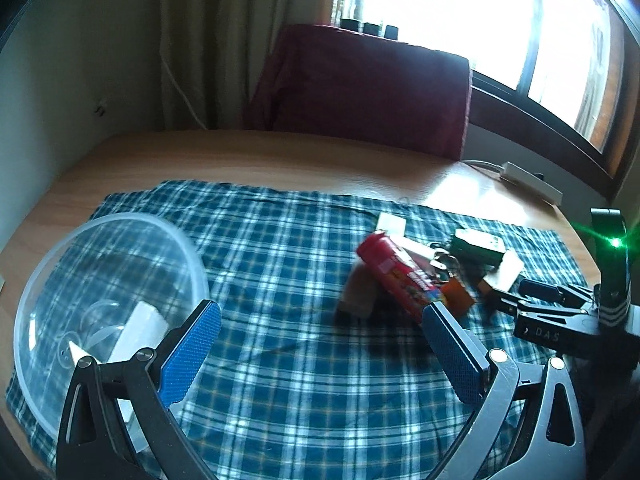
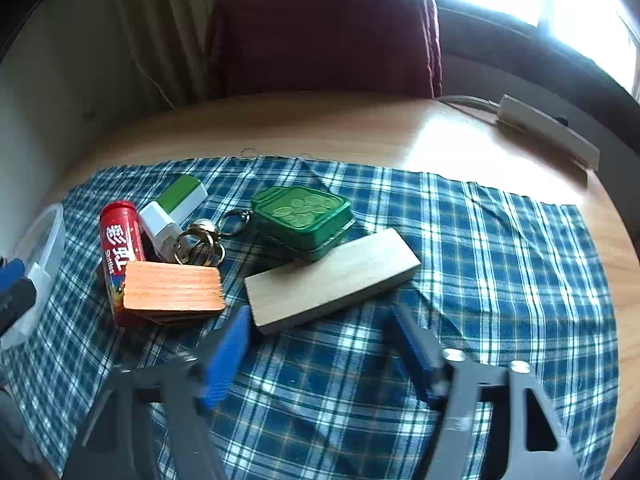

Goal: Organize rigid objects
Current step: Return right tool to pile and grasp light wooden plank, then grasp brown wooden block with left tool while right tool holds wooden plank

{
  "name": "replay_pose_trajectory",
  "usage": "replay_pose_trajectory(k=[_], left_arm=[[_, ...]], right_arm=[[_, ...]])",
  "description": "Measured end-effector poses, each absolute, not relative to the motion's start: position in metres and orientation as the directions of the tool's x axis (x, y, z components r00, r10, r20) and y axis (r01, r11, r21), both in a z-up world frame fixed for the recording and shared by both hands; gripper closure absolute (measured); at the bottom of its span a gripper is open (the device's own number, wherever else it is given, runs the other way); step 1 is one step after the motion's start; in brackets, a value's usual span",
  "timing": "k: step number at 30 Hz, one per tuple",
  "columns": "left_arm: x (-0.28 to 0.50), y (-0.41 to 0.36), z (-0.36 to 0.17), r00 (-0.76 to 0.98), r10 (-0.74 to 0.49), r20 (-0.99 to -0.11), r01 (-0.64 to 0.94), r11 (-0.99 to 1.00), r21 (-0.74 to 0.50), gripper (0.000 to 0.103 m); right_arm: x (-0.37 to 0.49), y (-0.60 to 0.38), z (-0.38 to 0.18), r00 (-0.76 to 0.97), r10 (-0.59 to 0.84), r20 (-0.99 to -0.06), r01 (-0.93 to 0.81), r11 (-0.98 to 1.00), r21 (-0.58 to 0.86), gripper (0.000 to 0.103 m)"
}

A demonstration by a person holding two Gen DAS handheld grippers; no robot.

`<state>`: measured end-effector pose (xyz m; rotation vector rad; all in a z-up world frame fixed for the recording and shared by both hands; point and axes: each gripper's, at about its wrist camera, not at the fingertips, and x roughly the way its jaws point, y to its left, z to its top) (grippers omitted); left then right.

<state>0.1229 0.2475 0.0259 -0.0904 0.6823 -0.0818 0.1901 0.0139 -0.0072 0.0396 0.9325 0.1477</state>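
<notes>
On the blue plaid cloth [image 2: 480, 240] lies a cluster: a pale wooden block [image 2: 332, 276], a green lidded box [image 2: 304, 220], an orange wooden block [image 2: 172, 288], a red tube [image 2: 120, 244], a white-and-green charger [image 2: 176, 208] and key rings [image 2: 204, 240]. My right gripper [image 2: 320, 314] is open, just short of the pale block's near edge. My left gripper [image 1: 320, 312] is open over bare cloth, between a clear plastic bowl [image 1: 40, 300] and the red tube [image 1: 400, 276]. A white object [image 1: 140, 328] lies in the bowl.
The cloth lies on a round wooden table [image 2: 320, 128]. A dark red chair [image 2: 328, 28] stands behind it, under a bright window. A white power strip [image 2: 548, 132] with its cable lies at the table's far right edge. The right gripper [image 1: 516, 296] shows at the left wrist view's right side.
</notes>
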Motion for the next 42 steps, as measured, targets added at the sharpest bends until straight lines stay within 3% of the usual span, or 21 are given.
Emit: replay_pose_trajectory(k=[1, 6, 13, 26, 31, 42], left_arm=[[0.124, 0.244, 0.027, 0.772, -0.111, -0.625, 0.056, 0.993, -0.107, 0.002], [0.131, 0.233, 0.024, 0.772, -0.131, -0.622, 0.086, 0.991, -0.102, 0.002], [0.142, 0.241, 0.006, 0.751, -0.147, -0.643, 0.067, 0.987, -0.147, 0.002], [0.151, 0.249, -0.008, 0.727, -0.181, -0.662, 0.071, 0.979, -0.190, 0.002], [0.153, 0.246, -0.009, 0.728, -0.175, -0.662, 0.077, 0.982, -0.175, 0.002], [0.146, 0.240, -0.004, 0.718, -0.217, -0.662, 0.129, 0.975, -0.179, 0.002]], right_arm=[[0.191, 0.011, -0.008, 0.587, 0.144, -0.797, -0.100, 0.989, 0.106, 0.012], [0.191, -0.001, -0.005, 0.589, 0.153, -0.794, -0.083, 0.988, 0.129, 0.011], [0.196, -0.002, -0.004, 0.603, 0.138, -0.786, -0.129, 0.989, 0.075, 0.001], [0.221, 0.021, -0.017, 0.561, 0.167, -0.811, -0.273, 0.962, 0.010, 0.001], [0.216, 0.021, -0.014, 0.583, 0.153, -0.798, -0.261, 0.965, -0.006, 0.006], [0.195, 0.007, -0.005, 0.580, 0.121, -0.806, -0.205, 0.979, 0.000, 0.007]])
